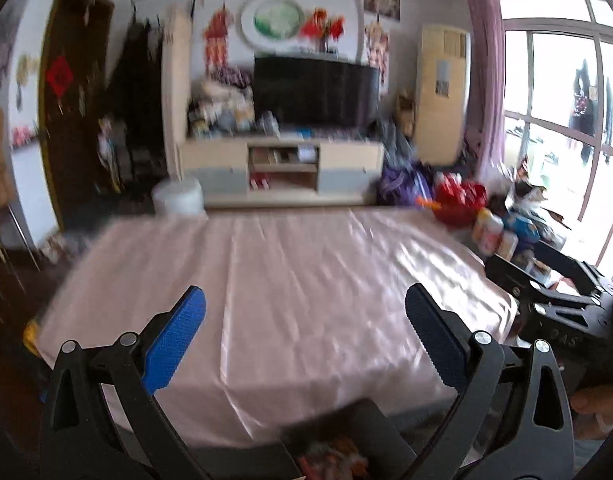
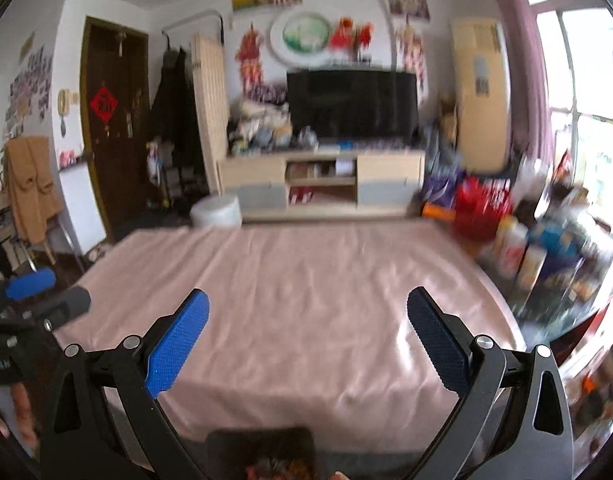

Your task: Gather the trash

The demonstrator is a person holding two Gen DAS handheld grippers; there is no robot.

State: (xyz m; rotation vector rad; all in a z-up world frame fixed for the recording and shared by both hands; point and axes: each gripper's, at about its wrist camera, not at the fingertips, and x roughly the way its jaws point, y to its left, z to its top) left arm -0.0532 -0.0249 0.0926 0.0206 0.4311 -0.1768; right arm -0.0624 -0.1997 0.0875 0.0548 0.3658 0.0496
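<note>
Both pairs of tongs are held level over the near edge of the bench [image 1: 306, 280], side by side and pointing toward the TV stand [image 1: 282, 168] on the far wall. The left tongs [image 1: 305, 312] are spread wide, blue pads apart with nothing between them. The right tongs [image 2: 307, 314] are spread just as wide and also hold nothing. From the left camera the right tongs' black body shows at the right edge, just beside the bench corner; from the right camera one blue pad of the left tongs shows at the left edge.

The bench is covered by a shiny pale pink cloth [image 2: 306, 280], wrinkled, with nothing lying on it. The trash [image 1: 330, 460] sits low, right below the tongs at the bench's near edge: a blurred heap of reddish-orange and pale scraps inside a dark bin [image 1: 370, 416]. In the right view the same bin [image 2: 262, 440] shows orange bits at the bottom edge. What the scraps are I cannot tell.
</note>
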